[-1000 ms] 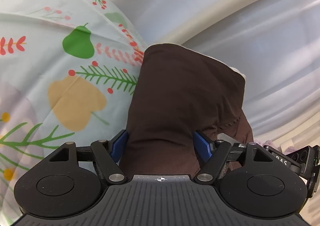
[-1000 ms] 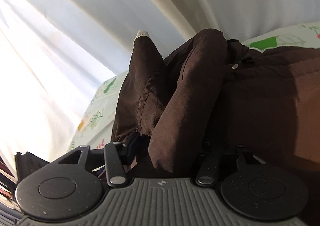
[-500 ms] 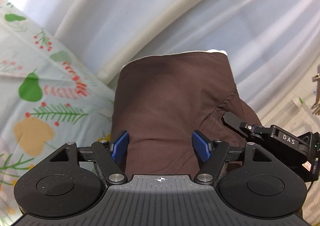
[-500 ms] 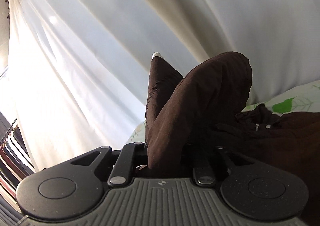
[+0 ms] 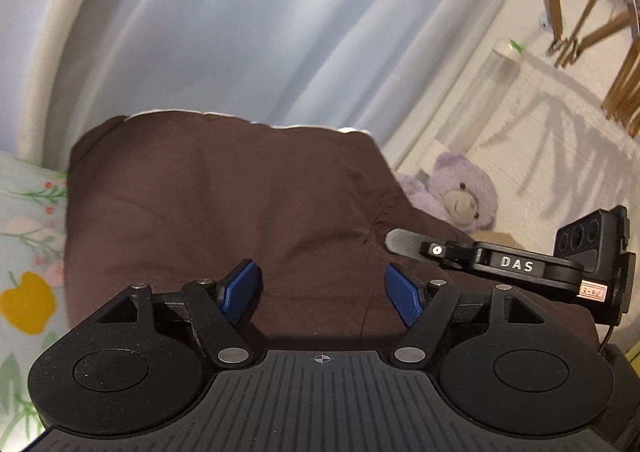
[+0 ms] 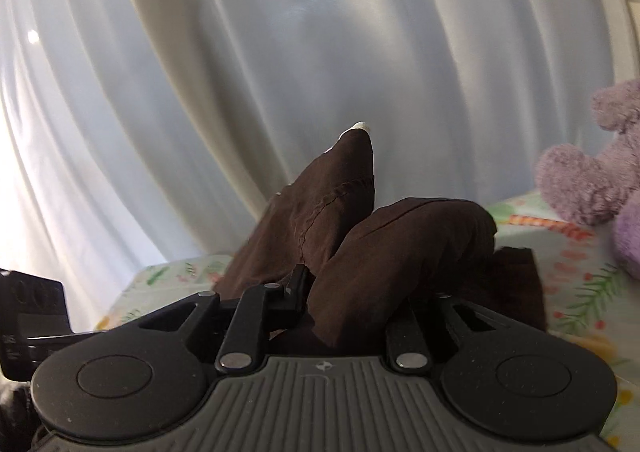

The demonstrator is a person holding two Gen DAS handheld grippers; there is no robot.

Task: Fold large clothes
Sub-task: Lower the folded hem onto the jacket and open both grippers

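Note:
A dark brown garment is held up in front of both cameras above a floral bed sheet. My left gripper has its blue pads set wide apart with the brown cloth draped between and behind them. In the right wrist view the garment bulges over my right gripper; its fingers are mostly buried under the folds and appear closed on the cloth. The right gripper's black body shows in the left wrist view, touching the garment's right edge.
White curtains hang behind. A purple teddy bear sits on the bed at the right, also in the right wrist view. Wooden hangers on a rack are at the upper right. The floral sheet lies below.
Both grippers have lifted and tilted upward with the garment. The sheet has dropped out of most of the views, and the curtains, teddy bear and hanger rack have come into sight.

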